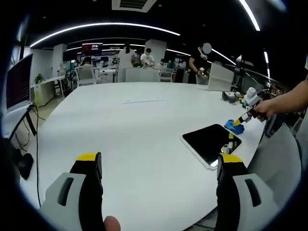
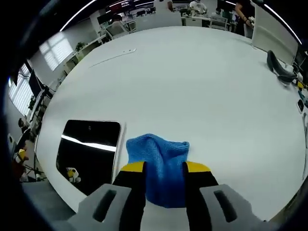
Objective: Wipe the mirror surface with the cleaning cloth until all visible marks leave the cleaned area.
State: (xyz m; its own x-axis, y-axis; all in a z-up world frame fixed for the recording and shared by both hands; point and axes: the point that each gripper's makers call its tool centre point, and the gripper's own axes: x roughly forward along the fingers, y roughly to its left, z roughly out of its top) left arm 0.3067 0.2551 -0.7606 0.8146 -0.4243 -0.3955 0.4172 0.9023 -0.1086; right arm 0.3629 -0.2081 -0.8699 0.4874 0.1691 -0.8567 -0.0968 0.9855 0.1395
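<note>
Currently the right gripper clamps the cleaning cloth beside the mirror, ready for wiping; the left gripper is wide, empty.

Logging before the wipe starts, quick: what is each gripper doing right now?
Left gripper: open, holding nothing, above the table.
Right gripper: shut on the blue cloth, beside the mirror.

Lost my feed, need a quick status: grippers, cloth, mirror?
Left gripper open, idle over the table. Right gripper shut on the blue cloth, beside the mirror, not yet on it. Nothing in the way.
</note>
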